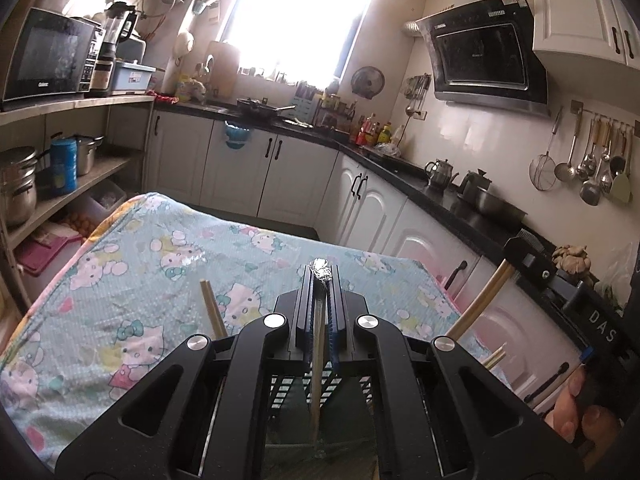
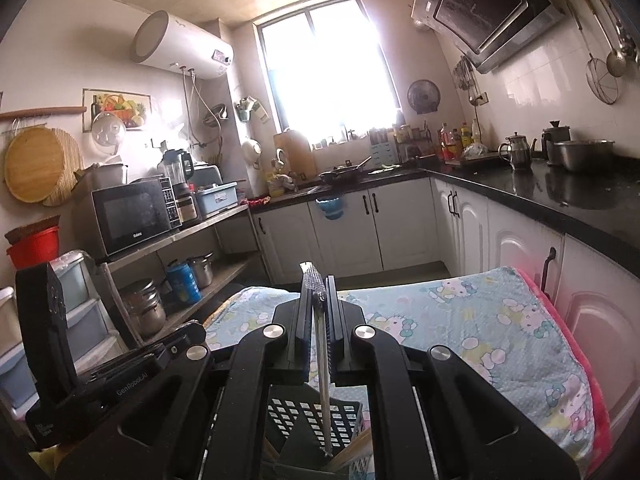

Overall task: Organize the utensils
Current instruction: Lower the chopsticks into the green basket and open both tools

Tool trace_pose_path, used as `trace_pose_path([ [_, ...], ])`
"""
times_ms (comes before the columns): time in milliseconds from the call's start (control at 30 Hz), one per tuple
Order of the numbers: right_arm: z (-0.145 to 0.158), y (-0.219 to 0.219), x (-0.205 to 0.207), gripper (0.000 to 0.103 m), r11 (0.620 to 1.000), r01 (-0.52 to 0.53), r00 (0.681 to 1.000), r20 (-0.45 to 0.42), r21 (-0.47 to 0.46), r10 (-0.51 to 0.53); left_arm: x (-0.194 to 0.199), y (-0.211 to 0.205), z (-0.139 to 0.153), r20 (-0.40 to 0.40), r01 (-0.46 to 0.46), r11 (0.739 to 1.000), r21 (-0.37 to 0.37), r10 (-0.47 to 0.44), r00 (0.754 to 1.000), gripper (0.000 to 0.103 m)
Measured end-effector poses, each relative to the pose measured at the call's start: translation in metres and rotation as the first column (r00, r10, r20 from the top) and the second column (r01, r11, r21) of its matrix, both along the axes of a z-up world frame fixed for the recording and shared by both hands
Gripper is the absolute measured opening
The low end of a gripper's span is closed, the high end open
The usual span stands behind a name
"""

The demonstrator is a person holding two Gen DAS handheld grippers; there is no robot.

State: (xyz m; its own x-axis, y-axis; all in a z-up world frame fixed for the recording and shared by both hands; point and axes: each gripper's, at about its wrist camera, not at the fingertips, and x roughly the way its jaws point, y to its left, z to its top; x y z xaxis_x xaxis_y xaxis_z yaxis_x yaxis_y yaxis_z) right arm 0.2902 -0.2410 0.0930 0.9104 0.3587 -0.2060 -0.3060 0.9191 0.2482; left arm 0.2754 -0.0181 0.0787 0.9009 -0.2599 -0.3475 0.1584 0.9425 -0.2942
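Observation:
My left gripper is shut on a thin wooden chopstick with a crinkled silver tip. The chopstick runs down between the fingers into a black perforated utensil holder below. Other pale chopsticks stick up beside it at left and right. My right gripper is shut on a silver metal chopstick with a textured top. Its lower end reaches into the same black holder. Each gripper body shows at the edge of the other's view, with a hand on the right one.
A table under a light blue cartoon-cat cloth lies ahead. White cabinets under a black counter with kettles and a steel pot run along the right. A shelf with pots and a microwave stands at left.

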Motion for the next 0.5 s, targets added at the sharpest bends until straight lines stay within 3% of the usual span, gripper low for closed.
trace_pose_path([
  [500, -0.015, -0.013, 0.000, 0.007, 1.000, 0.017, 0.999, -0.051, 0.004, -0.017, -0.003, -0.002, -0.012, -0.038, 0.002, 1.000, 0.016, -0.001, 0.999, 0.003],
])
